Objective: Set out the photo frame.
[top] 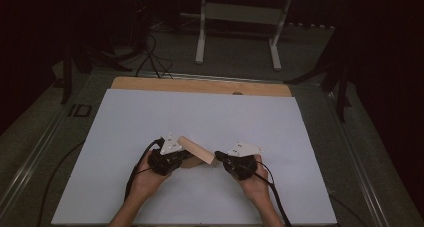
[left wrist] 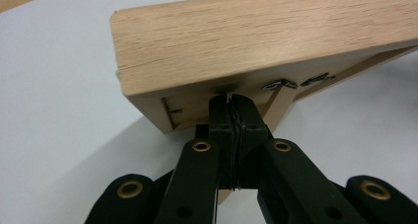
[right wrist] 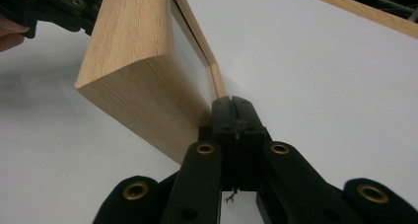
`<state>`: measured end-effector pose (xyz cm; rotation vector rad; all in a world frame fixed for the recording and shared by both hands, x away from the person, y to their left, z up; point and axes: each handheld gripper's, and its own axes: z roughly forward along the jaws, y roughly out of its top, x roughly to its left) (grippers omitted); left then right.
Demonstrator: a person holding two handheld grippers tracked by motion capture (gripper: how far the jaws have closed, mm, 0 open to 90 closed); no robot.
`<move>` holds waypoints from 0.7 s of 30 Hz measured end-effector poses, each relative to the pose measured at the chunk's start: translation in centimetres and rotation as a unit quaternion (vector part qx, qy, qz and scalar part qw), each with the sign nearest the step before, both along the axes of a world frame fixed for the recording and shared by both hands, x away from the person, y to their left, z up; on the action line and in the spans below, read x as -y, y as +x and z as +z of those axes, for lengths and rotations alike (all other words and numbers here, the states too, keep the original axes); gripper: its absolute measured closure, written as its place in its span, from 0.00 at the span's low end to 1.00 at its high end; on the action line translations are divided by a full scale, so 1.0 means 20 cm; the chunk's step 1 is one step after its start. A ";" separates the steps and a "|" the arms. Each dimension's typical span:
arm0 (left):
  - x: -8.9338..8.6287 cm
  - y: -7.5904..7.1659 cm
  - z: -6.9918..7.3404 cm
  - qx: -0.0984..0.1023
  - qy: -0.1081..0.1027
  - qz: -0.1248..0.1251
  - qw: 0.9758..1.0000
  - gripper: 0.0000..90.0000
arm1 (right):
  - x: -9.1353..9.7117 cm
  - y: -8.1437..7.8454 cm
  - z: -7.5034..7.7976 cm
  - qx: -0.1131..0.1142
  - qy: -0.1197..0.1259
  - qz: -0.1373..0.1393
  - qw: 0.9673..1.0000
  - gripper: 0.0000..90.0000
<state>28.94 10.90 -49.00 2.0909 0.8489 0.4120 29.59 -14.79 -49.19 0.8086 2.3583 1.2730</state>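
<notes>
Near the front middle of the white sheet (top: 200, 117): sat tilted, a wooden frame (top: 196, 149), one long edge down, between both grippers.
Frame build: broad oak-grained face up in the left gripper view (left wrist: 256, 34); thin inner rim and small metal tabs (left wrist: 279, 84) underneath.
Left gripper (left wrist: 230, 99): jaws pressed together, tips against the frame's lower edge by a corner; whether pinching the thin rim, could not tell.
Right gripper (right wrist: 236, 105): jaws closed flat together, tips touching the frame's thin edge at the opposite end.
Hands: left hand (top: 145, 179) and right hand (top: 257, 182) wrapped round the gripper bodies.
Beyond the sheet: strip of wooden tabletop (top: 200, 85) along the far edge.
</notes>
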 end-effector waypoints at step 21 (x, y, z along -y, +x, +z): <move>0.03 -0.02 0.03 -0.002 -0.010 -0.016 1.000 0.98 | -0.01 -0.03 0.00 0.002 -0.005 0.002 1.000 1.00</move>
